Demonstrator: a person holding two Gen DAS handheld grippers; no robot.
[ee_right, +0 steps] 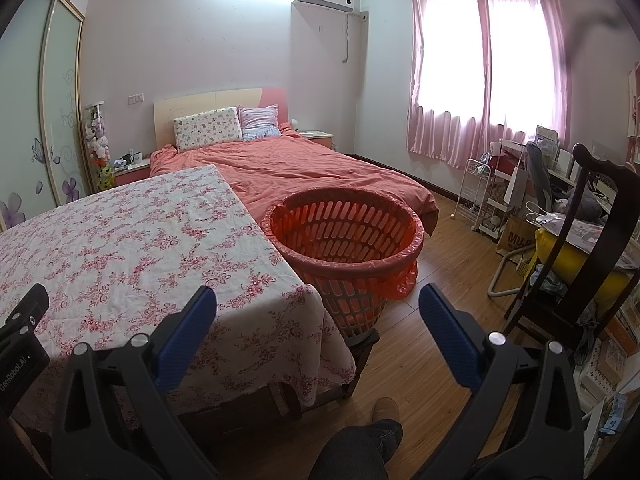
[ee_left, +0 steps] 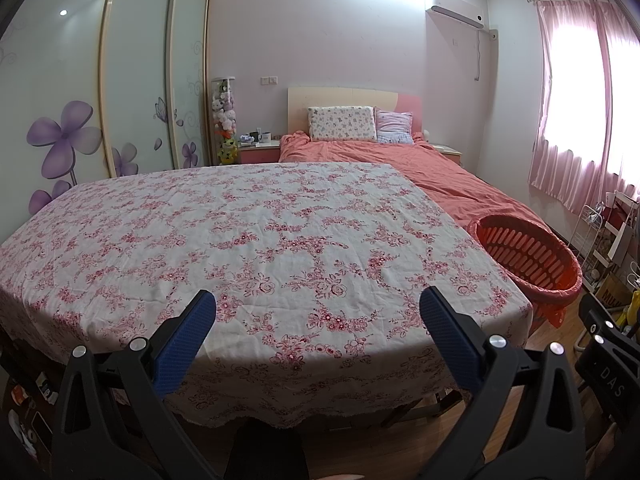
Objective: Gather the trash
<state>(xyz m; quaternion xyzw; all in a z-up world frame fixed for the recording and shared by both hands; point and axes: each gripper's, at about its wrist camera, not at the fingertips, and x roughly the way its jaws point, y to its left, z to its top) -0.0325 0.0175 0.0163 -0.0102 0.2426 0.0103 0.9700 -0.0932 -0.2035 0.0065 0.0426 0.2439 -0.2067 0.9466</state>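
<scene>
Nearest the left wrist camera, the left gripper (ee_left: 318, 312) hangs with its blue-padded fingers (ee_left: 202, 312) spread wide apart and nothing between them, above the near edge of the worktop (ee_left: 256, 240). A white cloth with red flowers covers that worktop, and its surface is bare of any trash.

On the other side, the right gripper (ee_right: 318, 312) is likewise spread wide and holds nothing; it sits over the right near corner of the worktop (ee_right: 120, 248), one finger over the cloth and the other over the wooden floor (ee_right: 444, 264). A dark trouser leg (ee_right: 360, 452) and a brown shoe (ee_right: 384, 410) of the person show at the bottom of the right wrist view.

Just beside the worktop's right edge stands the basket (ee_right: 348, 256), red and slotted, lined with a red plastic bag whose edge folds over the rim. It appears to rest on a low stand, and what can be seen of its inside looks empty. In the left wrist view the basket (ee_left: 528, 260) sits at the right of the worktop.

Behind both lies a bed (ee_right: 320, 168) with a salmon cover and two pillows. Pink curtains (ee_right: 488, 64) hang at the window on the right, and a dark wooden chair (ee_right: 592, 248) stands near the right gripper.
</scene>
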